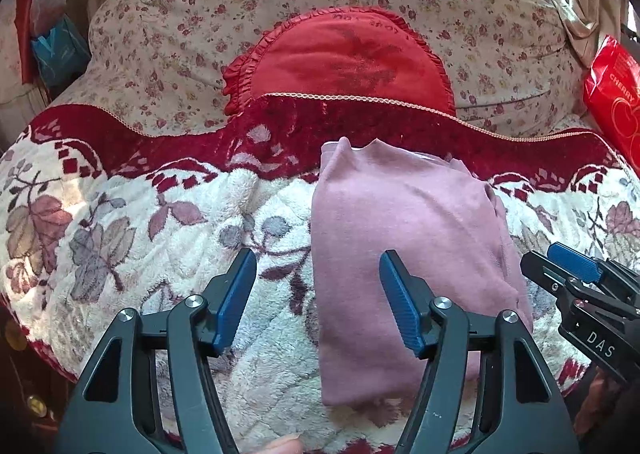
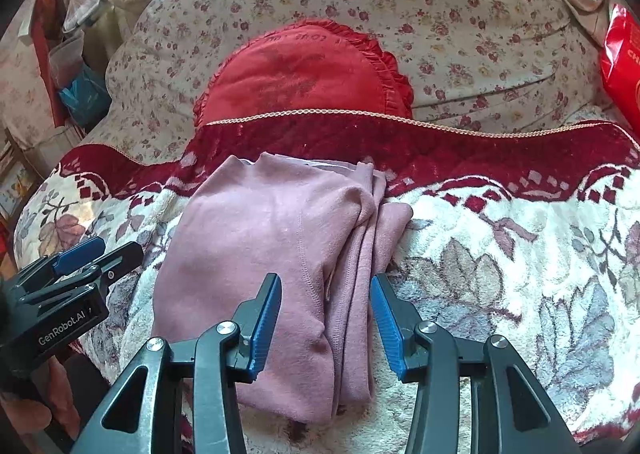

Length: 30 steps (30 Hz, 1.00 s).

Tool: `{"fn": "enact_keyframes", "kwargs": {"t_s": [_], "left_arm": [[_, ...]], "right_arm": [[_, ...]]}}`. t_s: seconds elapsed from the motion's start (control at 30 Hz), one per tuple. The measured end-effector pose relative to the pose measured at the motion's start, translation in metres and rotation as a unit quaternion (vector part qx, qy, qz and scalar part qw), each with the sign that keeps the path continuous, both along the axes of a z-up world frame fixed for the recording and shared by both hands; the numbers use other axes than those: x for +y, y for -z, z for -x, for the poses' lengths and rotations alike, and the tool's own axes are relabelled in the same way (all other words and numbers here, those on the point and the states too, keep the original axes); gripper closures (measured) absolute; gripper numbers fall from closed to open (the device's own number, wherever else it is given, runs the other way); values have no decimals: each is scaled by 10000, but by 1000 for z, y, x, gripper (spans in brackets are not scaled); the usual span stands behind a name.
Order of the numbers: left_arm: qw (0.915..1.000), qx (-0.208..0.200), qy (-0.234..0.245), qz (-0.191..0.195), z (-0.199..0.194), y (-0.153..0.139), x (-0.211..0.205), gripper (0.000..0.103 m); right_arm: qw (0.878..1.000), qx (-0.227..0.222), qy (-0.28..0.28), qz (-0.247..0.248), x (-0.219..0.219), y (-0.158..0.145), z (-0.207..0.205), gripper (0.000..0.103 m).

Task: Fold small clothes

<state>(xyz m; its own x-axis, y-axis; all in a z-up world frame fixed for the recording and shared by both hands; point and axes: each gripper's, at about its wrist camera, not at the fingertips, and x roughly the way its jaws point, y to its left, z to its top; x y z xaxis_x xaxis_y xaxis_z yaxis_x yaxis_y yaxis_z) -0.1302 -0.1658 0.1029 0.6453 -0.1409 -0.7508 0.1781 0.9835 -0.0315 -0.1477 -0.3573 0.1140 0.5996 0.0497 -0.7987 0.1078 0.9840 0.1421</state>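
Pink fabric makes up the task's thing: a mauve-pink knit garment point(image 2: 272, 254) lies folded into a long upright rectangle on the fleece blanket point(image 2: 500, 274), its far end reaching the blanket's dark red border. The broad top panel is smooth, with a line of stitching running down it, and along its right side several narrower layers are stacked in lengthwise folds, their edges showing one beside another. At the far end a bit of paler lining peeks from under the top layer.

From the left wrist view the left gripper point(image 1: 318, 294) hangs above the garment's point(image 1: 400, 254) left edge with jaws spread wide, one blue pad over the blanket point(image 1: 140, 234) and the other over the pink cloth, gripping nothing. The right gripper point(image 2: 326, 318) is likewise wide open and empty, straddling the layered right side of the garment near its close end; in the left wrist view it point(image 1: 560, 262) appears at the garment's right edge.

Behind the blanket a red frilled cushion point(image 2: 296, 74) leans against a floral-print quilt point(image 2: 440, 14). A red bag point(image 1: 616, 94) printed CHERRY sits at the far right, and a blue plastic bag point(image 1: 56, 50) lies among clutter at the far left. Nothing lies on top of the garment
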Motion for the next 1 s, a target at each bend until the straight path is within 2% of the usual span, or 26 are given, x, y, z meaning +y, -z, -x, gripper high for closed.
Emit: {"fn": "enact_keyframes", "kwargs": {"t_s": [1.0], "left_arm": [[9999, 87, 48, 58, -1, 7, -1, 39]], "right_arm": [[10000, 64, -30, -62, 5, 6, -1, 59]]}}
